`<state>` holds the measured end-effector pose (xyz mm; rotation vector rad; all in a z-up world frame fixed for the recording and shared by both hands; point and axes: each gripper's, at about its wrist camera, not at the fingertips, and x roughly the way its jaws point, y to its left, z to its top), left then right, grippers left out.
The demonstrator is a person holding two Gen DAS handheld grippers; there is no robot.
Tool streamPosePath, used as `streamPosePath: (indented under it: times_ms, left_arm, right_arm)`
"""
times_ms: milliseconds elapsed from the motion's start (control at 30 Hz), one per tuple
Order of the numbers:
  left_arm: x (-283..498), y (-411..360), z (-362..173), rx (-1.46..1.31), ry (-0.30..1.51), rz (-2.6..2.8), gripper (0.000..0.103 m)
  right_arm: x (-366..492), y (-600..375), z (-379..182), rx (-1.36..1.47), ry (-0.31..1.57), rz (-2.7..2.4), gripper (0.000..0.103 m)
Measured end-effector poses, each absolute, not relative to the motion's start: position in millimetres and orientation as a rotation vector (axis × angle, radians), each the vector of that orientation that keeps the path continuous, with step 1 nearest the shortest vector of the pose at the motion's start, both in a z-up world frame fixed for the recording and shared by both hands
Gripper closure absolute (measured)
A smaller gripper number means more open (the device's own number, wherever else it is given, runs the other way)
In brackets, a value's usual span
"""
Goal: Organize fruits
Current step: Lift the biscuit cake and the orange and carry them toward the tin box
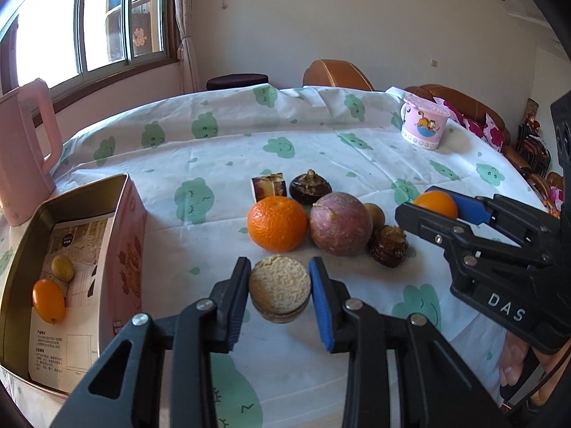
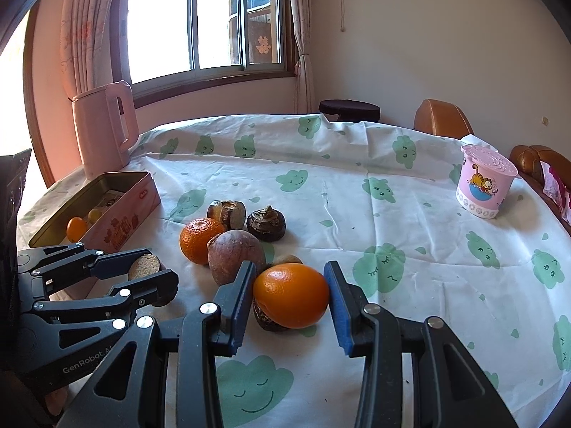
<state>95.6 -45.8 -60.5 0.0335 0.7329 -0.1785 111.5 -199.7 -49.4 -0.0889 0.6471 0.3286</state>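
Observation:
My left gripper [image 1: 280, 271] is shut on a round tan sandwich biscuit [image 1: 279, 287], its pads against both sides, just in front of the fruit pile. My right gripper [image 2: 291, 276] is shut on a small smooth orange [image 2: 291, 296], held over a dark water chestnut [image 2: 266, 319]. On the cloth lie a tangerine [image 1: 276, 223], a purple passion fruit [image 1: 340, 224], a small brown fruit [image 1: 375, 214], two water chestnuts [image 1: 309, 187] [image 1: 388, 246] and a cut brown piece [image 1: 269, 185]. The open pink tin [image 1: 123, 221] at left holds a kumquat [image 1: 48, 301] and a yellowish fruit [image 1: 62, 267].
A pink kettle [image 1: 21, 153] stands behind the tin at the table's left edge. A pink lidded cup [image 1: 424, 121] sits far right. Brown chairs [image 1: 335, 73] ring the far side. The white cloth [image 1: 249, 135] with green clouds covers the round table.

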Motion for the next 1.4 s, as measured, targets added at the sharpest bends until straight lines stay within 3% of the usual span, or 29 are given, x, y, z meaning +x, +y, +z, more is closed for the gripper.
streamPosePath:
  times_ms: [1400]
  left_arm:
    - [69.8,-31.0,-40.6,-0.004,0.541,-0.085,0.068]
  right_arm:
    - [84.1,-205.4,-34.7,-0.075,0.489,0.356,0.061]
